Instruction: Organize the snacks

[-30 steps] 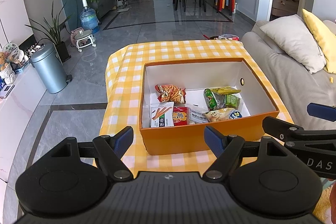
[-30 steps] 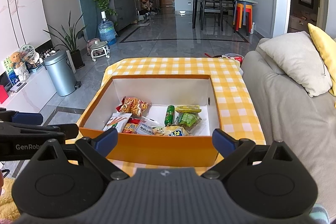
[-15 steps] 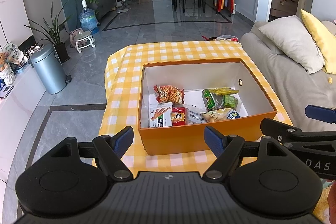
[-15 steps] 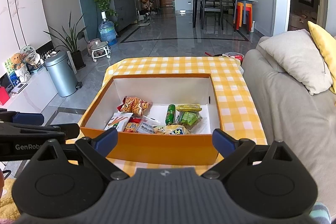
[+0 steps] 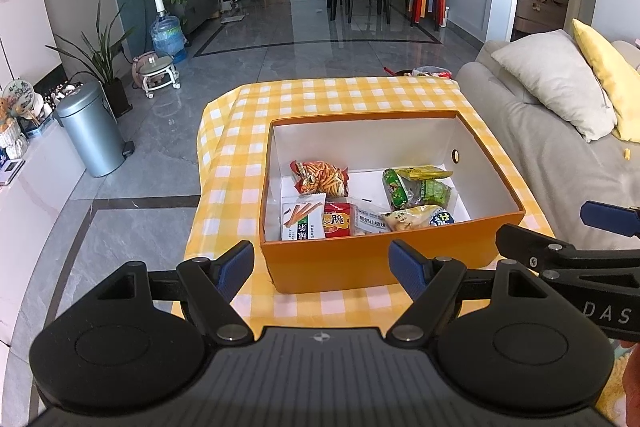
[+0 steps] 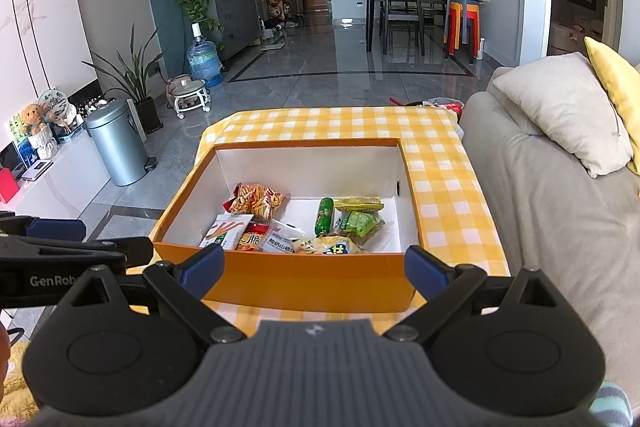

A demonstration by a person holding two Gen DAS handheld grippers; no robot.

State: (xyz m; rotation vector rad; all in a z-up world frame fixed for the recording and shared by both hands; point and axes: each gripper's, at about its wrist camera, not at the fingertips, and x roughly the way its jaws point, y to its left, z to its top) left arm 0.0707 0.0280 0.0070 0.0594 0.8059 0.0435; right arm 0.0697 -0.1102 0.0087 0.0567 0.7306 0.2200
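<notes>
An orange box (image 5: 360, 267) (image 6: 304, 281) with a white inside stands on the yellow checked tablecloth (image 5: 348, 95) (image 6: 444, 163). Several snack packets lie in its near half: an orange chip bag (image 5: 322, 177) (image 6: 258, 203), a white stick-snack packet (image 5: 302, 217) (image 6: 224, 229), a red packet (image 5: 338, 223), green packets (image 5: 416, 189) (image 6: 358, 223). My left gripper (image 5: 322, 269) is open and empty, held back in front of the box's near wall. My right gripper (image 6: 314, 269) is open and empty too, also short of the box. Each gripper shows at the other view's edge.
A grey sofa (image 5: 560, 163) (image 6: 552, 195) with grey and yellow cushions runs along the table's right side. A metal bin (image 5: 90, 129) (image 6: 118, 143) and plants stand left on the tiled floor. A dining table with chairs (image 6: 404, 7) is far back.
Both views have drawn back and up a little from the box. The snacks and the box have not moved, and both grippers remain open.
</notes>
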